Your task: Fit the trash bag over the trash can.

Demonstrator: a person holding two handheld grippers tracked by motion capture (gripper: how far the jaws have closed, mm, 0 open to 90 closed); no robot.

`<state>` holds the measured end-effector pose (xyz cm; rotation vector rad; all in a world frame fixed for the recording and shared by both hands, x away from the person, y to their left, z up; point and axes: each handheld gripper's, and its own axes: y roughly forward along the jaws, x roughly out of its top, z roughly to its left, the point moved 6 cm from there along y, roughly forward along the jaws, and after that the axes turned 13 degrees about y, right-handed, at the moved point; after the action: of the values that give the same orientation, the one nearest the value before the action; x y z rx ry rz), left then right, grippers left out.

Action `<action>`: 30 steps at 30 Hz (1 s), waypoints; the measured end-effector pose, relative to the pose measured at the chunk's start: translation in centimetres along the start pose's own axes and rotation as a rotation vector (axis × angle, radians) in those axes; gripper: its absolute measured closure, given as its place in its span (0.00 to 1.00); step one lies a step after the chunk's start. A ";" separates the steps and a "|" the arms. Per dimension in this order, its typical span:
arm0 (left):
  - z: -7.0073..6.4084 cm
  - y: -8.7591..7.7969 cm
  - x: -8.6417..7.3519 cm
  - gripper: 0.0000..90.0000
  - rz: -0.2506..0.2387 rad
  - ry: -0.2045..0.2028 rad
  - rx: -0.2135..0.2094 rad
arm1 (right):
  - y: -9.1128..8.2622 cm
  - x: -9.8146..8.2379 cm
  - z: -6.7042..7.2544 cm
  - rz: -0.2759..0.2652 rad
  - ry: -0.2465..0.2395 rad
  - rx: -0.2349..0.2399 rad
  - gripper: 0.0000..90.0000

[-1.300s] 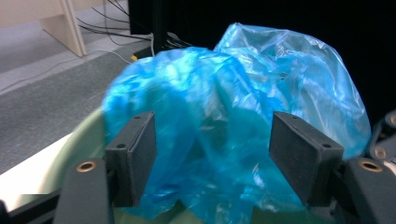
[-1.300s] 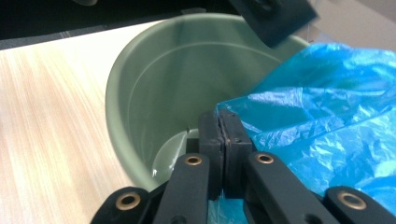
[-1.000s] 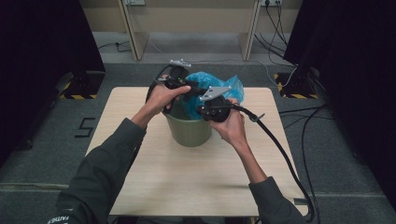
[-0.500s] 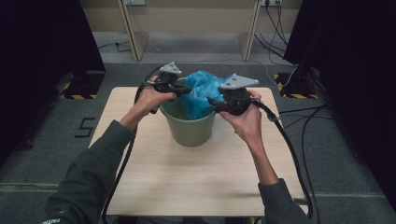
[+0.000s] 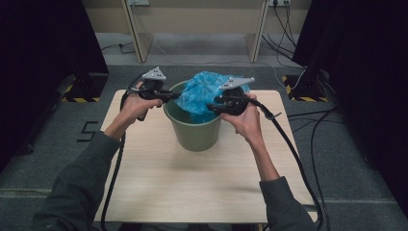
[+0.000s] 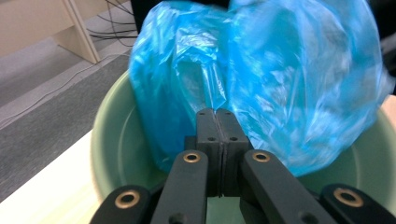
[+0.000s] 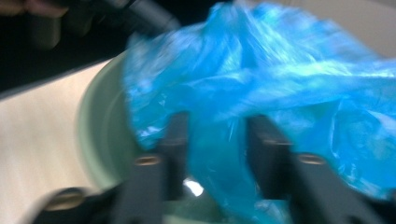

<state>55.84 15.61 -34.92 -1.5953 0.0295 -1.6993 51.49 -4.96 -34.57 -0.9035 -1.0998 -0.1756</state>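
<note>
Crinkly blue plastic bag (image 5: 207,91) billows from a round green bucket (image 5: 192,132) on the pale wooden worktop (image 5: 159,178). Left tool (image 6: 217,116) is clamped shut, whether pinching film I cannot tell; right tool (image 7: 217,135), jaws just closing, straddles a fold.

A crumpled blue plastic bag (image 5: 204,94) bulges out of a round green bucket (image 5: 195,132), spilling above its rim toward the right. The bucket stands upright on the table, just above the centre of the high view.
</note>
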 end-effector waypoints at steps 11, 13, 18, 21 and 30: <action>0.6 -2.0 -0.9 0.70 -0.047 -0.048 -0.007 | -1.8 -2.7 3.0 0.066 -0.141 0.026 0.99; 0.6 -1.8 0.3 0.60 -0.073 -0.062 -0.001 | -2.0 -3.6 3.8 0.076 -0.162 0.039 0.99; 0.2 -0.6 2.9 0.38 -0.107 -0.086 0.014 | -2.1 -4.9 4.5 0.088 -0.166 0.041 0.99; -0.2 1.1 4.4 0.28 -0.101 -0.105 0.003 | -2.0 -5.5 4.4 0.091 -0.156 0.044 0.99; 0.0 4.9 3.4 0.83 0.000 -0.081 -0.028 | -3.6 -6.6 3.4 0.061 -0.112 -0.007 0.74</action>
<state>58.72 10.38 -34.66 -1.6838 0.0132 -1.6388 44.01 -6.82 -37.52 -0.9608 -1.1740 -0.0798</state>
